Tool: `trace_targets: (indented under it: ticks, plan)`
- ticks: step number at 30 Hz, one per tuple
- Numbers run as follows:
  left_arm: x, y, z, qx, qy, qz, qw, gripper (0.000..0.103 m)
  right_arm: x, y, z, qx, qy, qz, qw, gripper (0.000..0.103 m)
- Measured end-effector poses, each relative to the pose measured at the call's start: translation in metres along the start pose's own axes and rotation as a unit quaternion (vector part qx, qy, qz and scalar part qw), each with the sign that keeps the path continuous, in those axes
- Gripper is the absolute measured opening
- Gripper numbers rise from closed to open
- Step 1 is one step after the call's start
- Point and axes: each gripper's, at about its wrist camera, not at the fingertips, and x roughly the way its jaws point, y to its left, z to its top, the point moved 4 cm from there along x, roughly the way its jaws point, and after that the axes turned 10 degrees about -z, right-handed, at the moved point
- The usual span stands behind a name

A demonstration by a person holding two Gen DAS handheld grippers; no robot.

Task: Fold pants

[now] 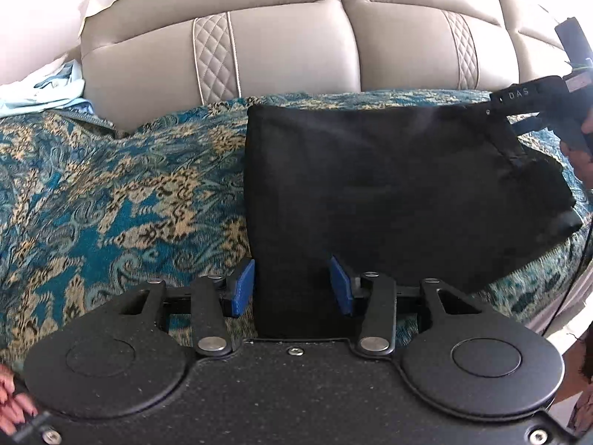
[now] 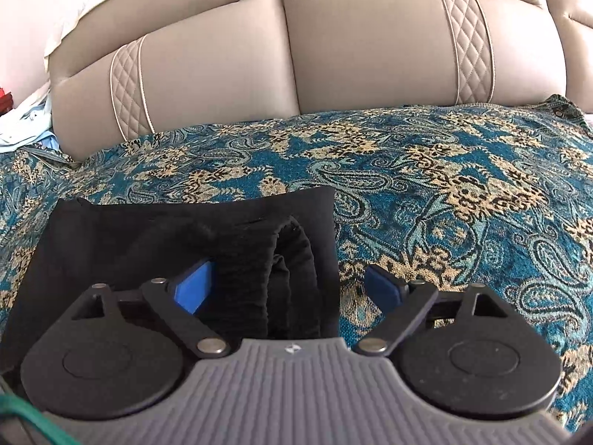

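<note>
The black pants (image 1: 389,185) lie folded into a rough rectangle on the patterned teal and gold cover (image 1: 111,193). My left gripper (image 1: 292,285) is open, its blue pads on either side of the pants' near left corner. My right gripper (image 2: 289,289) is open around the ribbed waistband end (image 2: 274,278) of the pants (image 2: 148,237). In the left wrist view the right gripper's black body (image 1: 537,107) shows at the pants' far right edge.
The beige leather sofa back (image 1: 296,44) rises behind the cover (image 2: 463,185). A pale blue cloth (image 1: 44,89) lies at the far left. The sofa back also fills the upper right wrist view (image 2: 333,55).
</note>
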Motion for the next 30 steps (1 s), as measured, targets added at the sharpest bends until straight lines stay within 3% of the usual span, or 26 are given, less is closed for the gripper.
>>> trace_targets:
  ticks: [5, 10, 13, 16, 22, 30]
  plan:
    - [-0.005, 0.002, 0.01, -0.01, 0.0, -0.013, 0.9999, 0.049, 0.001, 0.0, -0.002, -0.005, -0.005, 0.009, 1.0, 0.096]
    - [0.014, 0.032, 0.053, -0.04, -0.024, -0.038, 0.9982, 0.052, 0.003, 0.0, -0.003, -0.022, -0.009, 0.025, 0.999, 0.097]
    - [0.039, 0.055, 0.08, -0.073, -0.027, -0.066, 0.9947, 0.047, 0.003, 0.001, -0.001, -0.02, -0.009, 0.038, 0.999, 0.086]
    - [0.069, 0.072, 0.098, -0.109, -0.01, -0.069, 0.9916, 0.046, 0.002, 0.004, 0.0, -0.023, -0.012, 0.049, 0.998, 0.08]
    - [0.107, 0.085, 0.11, -0.139, 0.012, -0.083, 0.9868, 0.045, 0.004, 0.003, -0.001, -0.022, -0.018, 0.063, 0.998, 0.08]
    - [0.124, 0.083, 0.114, -0.143, 0.01, -0.117, 0.9827, 0.049, 0.005, 0.002, -0.003, -0.017, -0.027, 0.074, 0.997, 0.079]
